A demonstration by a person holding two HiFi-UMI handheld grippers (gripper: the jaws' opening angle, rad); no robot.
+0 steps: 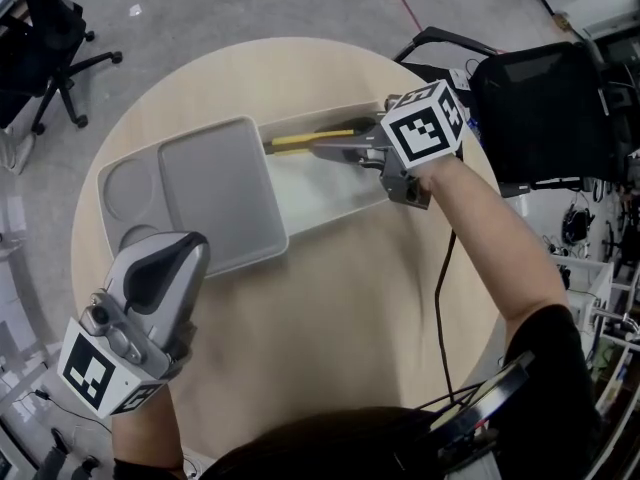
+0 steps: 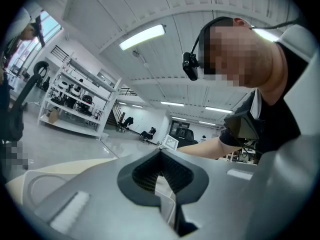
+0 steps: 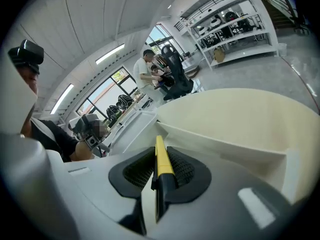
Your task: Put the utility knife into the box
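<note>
A yellow utility knife (image 1: 300, 138) is clamped edge-on between the pads of my right gripper (image 1: 322, 148), its yellow body sticking out past the fingertips. It hangs over the open right half of the long white box (image 1: 340, 206) on the round table. In the right gripper view the knife (image 3: 161, 159) points at the box's white wall (image 3: 225, 149). A grey lid (image 1: 215, 193) covers the box's left half. My left gripper (image 1: 175, 258) stands at the lid's near edge, shut and holding nothing; in the left gripper view (image 2: 161, 156) its pads meet at the tips.
The round wooden table (image 1: 330, 308) ends close behind the box. A black office chair (image 1: 50, 48) stands on the floor at the far left, and another black chair (image 1: 545, 108) at the right. A black cable (image 1: 440, 298) runs along the right forearm.
</note>
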